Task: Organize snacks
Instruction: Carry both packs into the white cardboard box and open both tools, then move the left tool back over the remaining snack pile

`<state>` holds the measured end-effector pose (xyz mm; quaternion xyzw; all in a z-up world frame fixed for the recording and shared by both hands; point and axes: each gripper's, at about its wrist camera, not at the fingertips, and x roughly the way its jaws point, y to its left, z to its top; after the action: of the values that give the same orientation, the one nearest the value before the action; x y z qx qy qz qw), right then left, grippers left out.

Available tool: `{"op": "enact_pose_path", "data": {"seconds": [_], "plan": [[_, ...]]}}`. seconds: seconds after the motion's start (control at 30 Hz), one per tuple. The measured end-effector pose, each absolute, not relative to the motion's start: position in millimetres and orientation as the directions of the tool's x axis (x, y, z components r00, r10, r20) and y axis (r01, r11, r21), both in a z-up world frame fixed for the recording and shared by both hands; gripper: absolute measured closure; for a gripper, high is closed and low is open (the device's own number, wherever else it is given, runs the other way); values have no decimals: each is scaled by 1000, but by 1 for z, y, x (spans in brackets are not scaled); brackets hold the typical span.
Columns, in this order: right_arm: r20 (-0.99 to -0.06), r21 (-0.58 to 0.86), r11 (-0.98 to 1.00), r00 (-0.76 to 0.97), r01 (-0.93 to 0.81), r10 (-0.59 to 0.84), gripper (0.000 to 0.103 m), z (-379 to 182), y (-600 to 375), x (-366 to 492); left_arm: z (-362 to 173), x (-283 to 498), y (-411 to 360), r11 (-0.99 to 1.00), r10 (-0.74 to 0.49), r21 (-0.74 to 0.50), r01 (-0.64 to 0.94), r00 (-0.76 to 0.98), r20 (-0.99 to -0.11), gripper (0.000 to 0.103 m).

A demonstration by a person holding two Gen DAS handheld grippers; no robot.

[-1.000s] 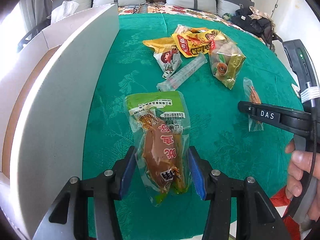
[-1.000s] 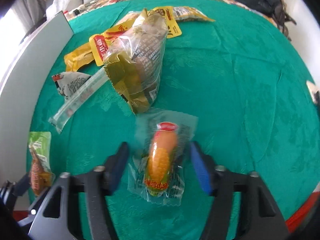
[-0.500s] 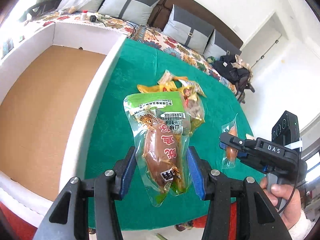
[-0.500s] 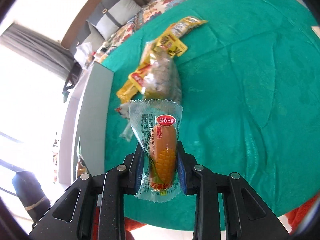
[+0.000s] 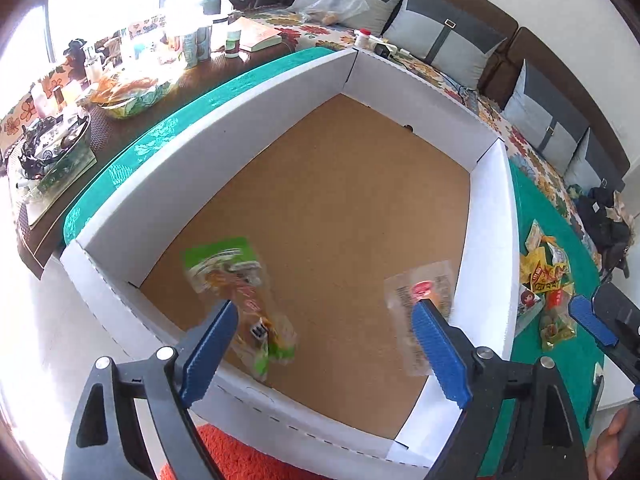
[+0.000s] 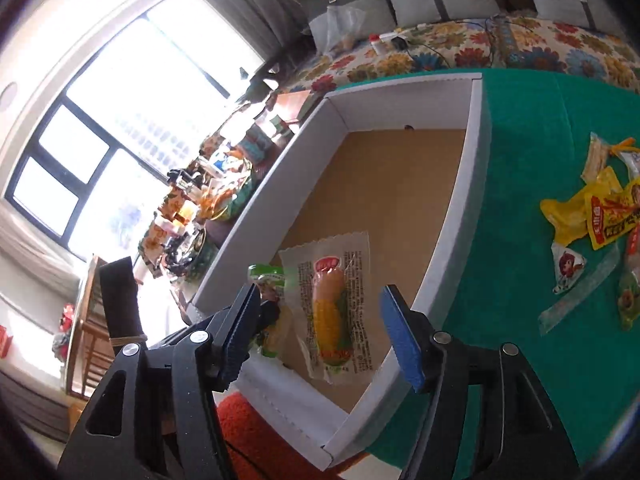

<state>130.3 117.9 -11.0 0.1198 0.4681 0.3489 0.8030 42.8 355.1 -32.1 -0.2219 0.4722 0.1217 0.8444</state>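
Note:
A white cardboard box with a brown floor sits on the green tablecloth; it also shows in the right wrist view. My left gripper is open above the box's near end. A green sausage packet, blurred, is inside the box below it. My right gripper is open over the box. A clear corn sausage packet lies on the box floor under it, and shows in the left wrist view. The green packet lies just left of it.
Several loose snack packets lie on the green cloth right of the box, also in the left wrist view. A cluttered side table stands left of the box. A sofa with grey cushions is behind. An orange rug lies below.
Both grippers moved from over the table to over the box and opened. The green packet and the corn packet left the jaws and are now in the box.

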Motion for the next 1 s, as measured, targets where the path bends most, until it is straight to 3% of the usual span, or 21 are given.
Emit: {"op": "enact_pose_path", "data": {"seconds": [0.17,0.33,0.43,0.53,0.67,0.83,1.0], "plan": [[-702,359,841,476,-405,529,34,-37,34,116,-12,26,323,870,-70,-351,-347,617,-784,13],[-777,36,976,609,-215,162,32,-106,-76,107,11,30,234,926,-187,-354,-133,654,-733,5],[-775,-66,994,632,-93,8,33,-133,-140,102,-1,37,167,936,-278,-353,-5,604,-747,3],[-756,-85,996,653,-39,-39,33,-140,-176,96,-42,45,103,934,-342,-346,86,487,-804,3],[-762,-69,996,648,-50,-21,32,-135,-187,106,-93,57,53,960,-279,-241,142,431,-858,3],[-766,-143,984,642,-108,-40,32,-151,-177,115,-121,77,61,986,-167,-145,82,446,-879,4],[-765,-115,985,644,-126,-7,28,-154,-175,122,-129,75,71,996,-91,-85,33,470,-878,4]]}}
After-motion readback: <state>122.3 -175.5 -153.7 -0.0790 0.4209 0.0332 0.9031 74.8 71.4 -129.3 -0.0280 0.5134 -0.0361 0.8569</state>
